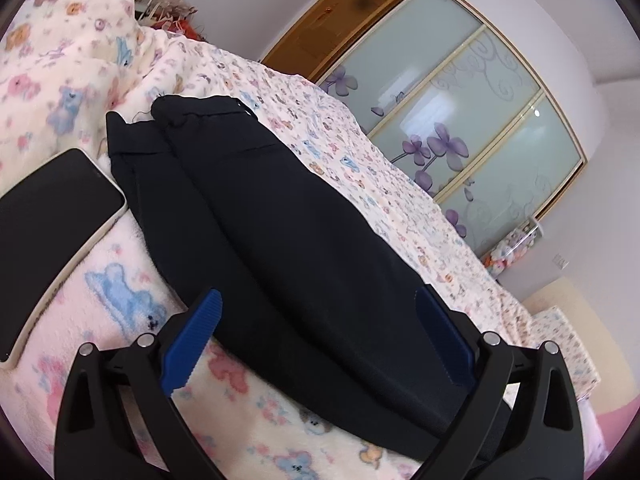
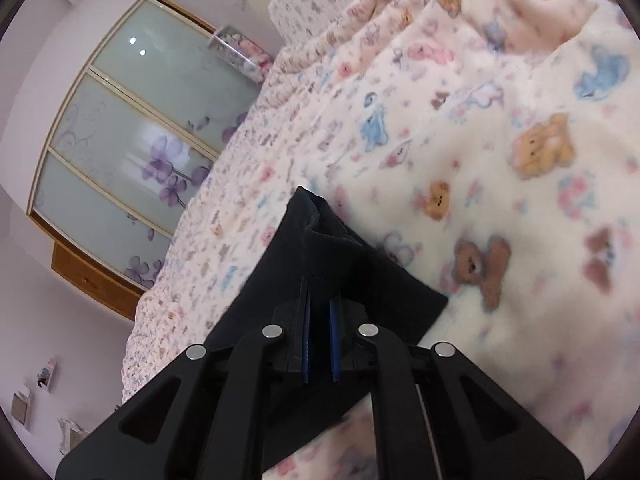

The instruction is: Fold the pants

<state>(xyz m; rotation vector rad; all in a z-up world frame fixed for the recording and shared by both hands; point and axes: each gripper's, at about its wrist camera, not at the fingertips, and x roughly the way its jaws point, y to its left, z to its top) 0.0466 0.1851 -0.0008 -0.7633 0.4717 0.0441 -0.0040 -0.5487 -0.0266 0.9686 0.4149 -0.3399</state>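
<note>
Dark navy pants [image 1: 288,232] lie folded lengthwise on a fleece bear-print blanket [image 1: 120,360] on the bed, running away from the left wrist camera. My left gripper [image 1: 316,320] is open, with its blue pads [image 1: 192,344] on either side of the near end of the pants. In the right wrist view, my right gripper [image 2: 320,300] is shut on a bunched end of the pants [image 2: 320,248] and holds it just above the blanket [image 2: 500,160].
A black phone in a pale case [image 1: 52,232] lies on the blanket left of the pants. A flower-print sheet [image 1: 360,152] covers the bed beyond. A wardrobe with frosted floral doors [image 1: 460,112] stands past the bed. A pillow [image 1: 560,344] lies at the right.
</note>
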